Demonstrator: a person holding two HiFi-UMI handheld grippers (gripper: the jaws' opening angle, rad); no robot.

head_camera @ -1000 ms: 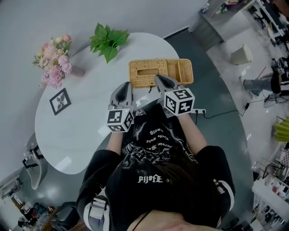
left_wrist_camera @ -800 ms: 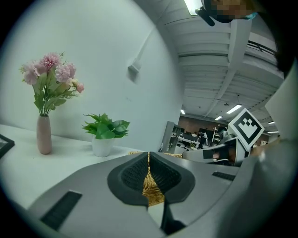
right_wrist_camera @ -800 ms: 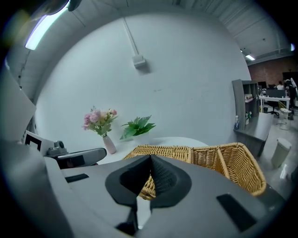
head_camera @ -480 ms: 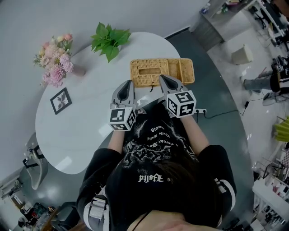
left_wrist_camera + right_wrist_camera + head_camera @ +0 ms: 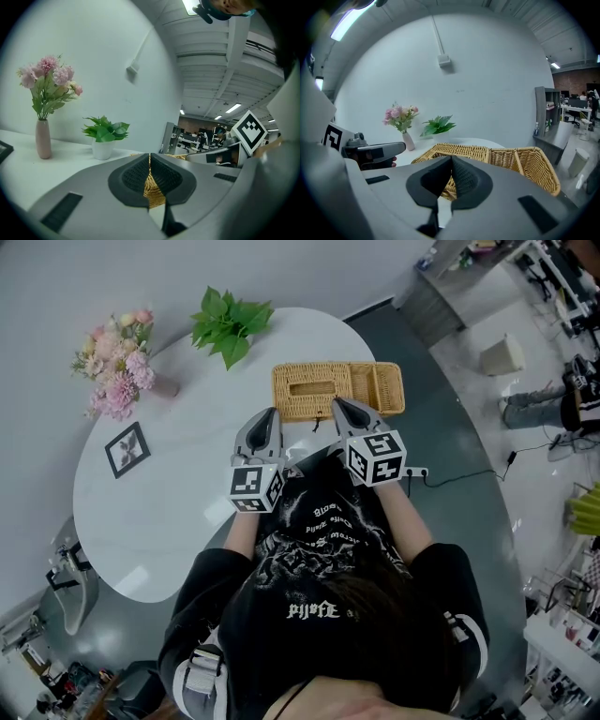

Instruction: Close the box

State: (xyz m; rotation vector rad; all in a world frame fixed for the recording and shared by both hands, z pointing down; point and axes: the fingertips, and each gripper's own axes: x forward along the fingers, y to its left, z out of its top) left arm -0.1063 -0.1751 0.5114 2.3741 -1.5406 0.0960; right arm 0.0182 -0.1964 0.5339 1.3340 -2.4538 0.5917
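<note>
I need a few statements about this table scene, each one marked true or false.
1. The wicker box sits on the white table. True.
2. Both tools are wide open. False: the left tool and the right tool are shut and empty.
3. The plant stands on the floor. False: the green plant is on the table, beside the pink flowers.
4. The pink flowers stand in a vase. True.
</note>
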